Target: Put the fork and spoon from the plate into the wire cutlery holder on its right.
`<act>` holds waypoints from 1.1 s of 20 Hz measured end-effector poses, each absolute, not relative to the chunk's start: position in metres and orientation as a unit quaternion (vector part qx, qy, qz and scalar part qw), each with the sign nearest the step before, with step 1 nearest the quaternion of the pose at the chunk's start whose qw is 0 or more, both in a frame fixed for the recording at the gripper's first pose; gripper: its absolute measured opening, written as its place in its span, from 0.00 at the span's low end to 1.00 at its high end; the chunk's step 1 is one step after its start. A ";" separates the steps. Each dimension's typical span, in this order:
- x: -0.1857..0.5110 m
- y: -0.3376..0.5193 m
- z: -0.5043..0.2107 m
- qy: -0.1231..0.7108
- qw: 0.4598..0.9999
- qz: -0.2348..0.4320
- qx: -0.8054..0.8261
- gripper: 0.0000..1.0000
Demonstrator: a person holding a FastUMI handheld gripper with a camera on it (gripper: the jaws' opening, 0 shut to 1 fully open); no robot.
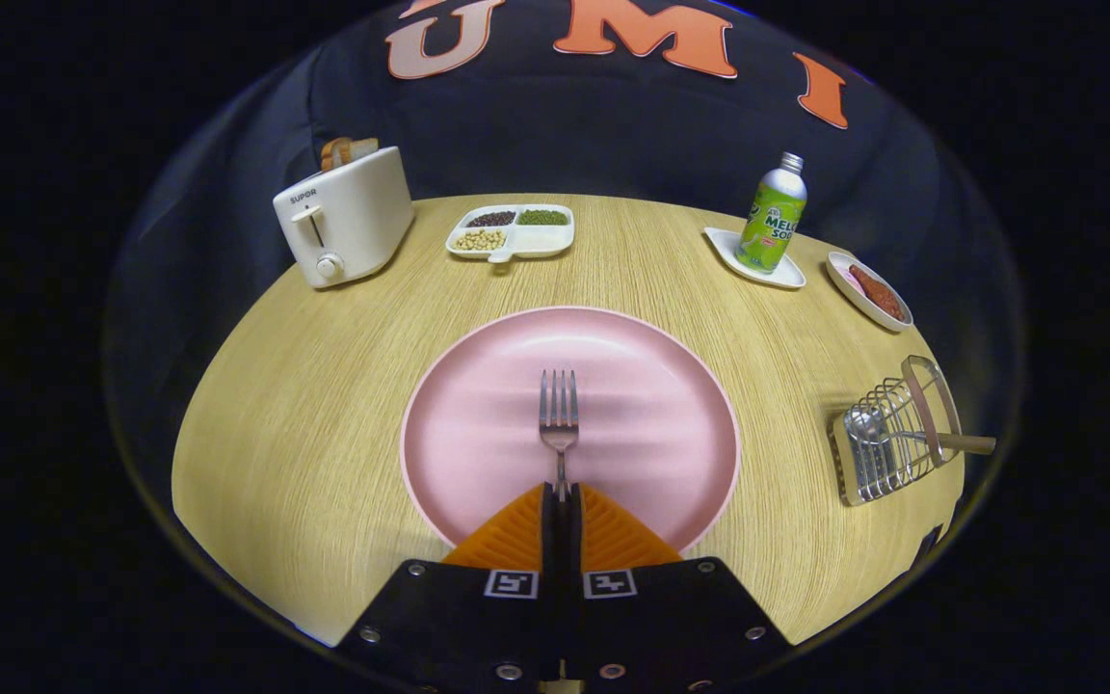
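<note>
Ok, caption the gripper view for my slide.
Gripper shut on fork over pink plate; spoon already in holder.

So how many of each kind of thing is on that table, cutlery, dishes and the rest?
Cutlery: 2, the fork held shut in the gripper and the spoon in the wire holder.
Plates and trays: 4.
Wire holder: 1.
Toaster: 1.
Bottle: 1.
Total: 9.

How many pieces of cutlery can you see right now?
2: the fork held between the shut fingers over the pink plate, and the spoon lying in the wire cutlery holder.
</note>
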State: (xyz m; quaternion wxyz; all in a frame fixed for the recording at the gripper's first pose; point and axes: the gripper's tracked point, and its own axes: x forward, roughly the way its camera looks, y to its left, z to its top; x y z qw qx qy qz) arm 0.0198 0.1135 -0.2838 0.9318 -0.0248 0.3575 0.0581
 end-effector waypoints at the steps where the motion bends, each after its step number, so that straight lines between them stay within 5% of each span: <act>1: 0.018 0.112 -0.281 0.357 0.932 0.060 -0.022 0.03; 22: 0.004 -0.013 -0.201 0.373 0.925 0.068 -0.033 0.03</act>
